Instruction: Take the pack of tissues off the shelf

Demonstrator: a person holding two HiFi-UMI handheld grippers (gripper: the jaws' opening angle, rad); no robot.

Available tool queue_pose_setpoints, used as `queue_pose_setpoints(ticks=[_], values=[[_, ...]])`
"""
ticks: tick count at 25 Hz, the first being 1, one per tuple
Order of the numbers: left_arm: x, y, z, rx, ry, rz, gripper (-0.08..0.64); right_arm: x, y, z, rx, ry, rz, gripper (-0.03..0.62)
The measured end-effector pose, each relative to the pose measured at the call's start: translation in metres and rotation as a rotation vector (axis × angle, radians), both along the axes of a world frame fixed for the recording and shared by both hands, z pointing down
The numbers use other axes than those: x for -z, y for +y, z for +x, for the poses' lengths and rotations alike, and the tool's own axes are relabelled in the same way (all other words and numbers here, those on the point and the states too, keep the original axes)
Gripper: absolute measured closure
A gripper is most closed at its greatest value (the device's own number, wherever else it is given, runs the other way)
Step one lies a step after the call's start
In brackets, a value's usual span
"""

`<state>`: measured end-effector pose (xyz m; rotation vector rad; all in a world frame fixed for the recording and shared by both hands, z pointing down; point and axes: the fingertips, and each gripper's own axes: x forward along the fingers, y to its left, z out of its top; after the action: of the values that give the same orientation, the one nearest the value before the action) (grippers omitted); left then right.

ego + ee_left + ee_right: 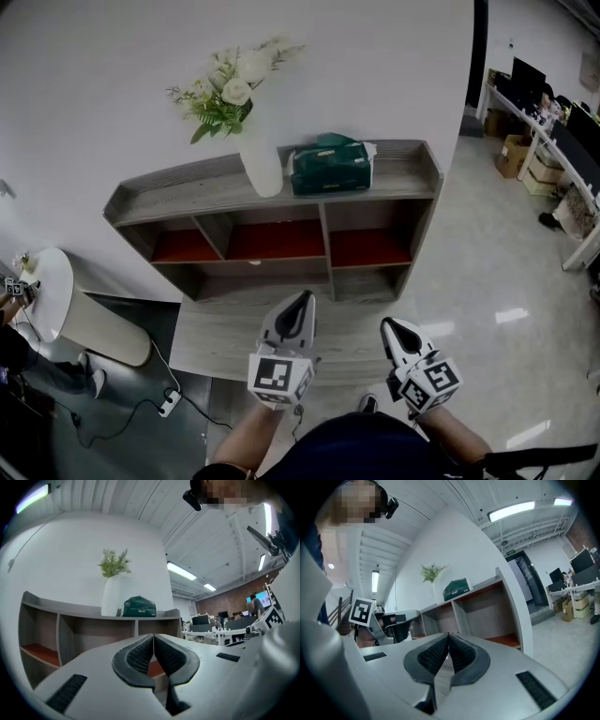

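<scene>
A dark green pack of tissues [330, 164] lies on top of the grey wooden shelf [187, 183], just right of a white vase. It also shows small in the left gripper view as the green pack [139, 607] and in the right gripper view as the pack [456, 589]. My left gripper [302, 298] and right gripper [386, 325] hang low in front of the shelf, well short of the pack. Both are shut with their pads touching at the tips and nothing between them.
A white vase [262, 155] with white flowers [230, 84] stands left of the pack. The shelf has red-floored compartments [277, 241] below. A white cylinder [75, 314] lies at the left, with a cable and power strip [170, 403] on the floor. Desks [553, 141] stand at far right.
</scene>
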<state>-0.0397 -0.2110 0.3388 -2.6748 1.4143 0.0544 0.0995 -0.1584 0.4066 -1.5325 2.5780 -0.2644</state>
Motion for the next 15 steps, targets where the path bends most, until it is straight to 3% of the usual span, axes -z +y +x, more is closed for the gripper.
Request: queue_pose_setpoints(ticks=[8,11,15], values=[[0.047,-0.043,0.033,0.012,-0.200,0.202,0.543,0.007,-0.019,0.015,0.040,-0.029,0.018,0.578],[0.074,-0.055,0.037,0.024,-0.232,0.267,0.543,0.004,-0.022,0.017,0.056,-0.039,0.007,0.578],[0.097,-0.081,0.047,-0.002,-0.316,0.247,0.535,0.003,-0.034,0.024,0.061,-0.046,0.007,0.578]])
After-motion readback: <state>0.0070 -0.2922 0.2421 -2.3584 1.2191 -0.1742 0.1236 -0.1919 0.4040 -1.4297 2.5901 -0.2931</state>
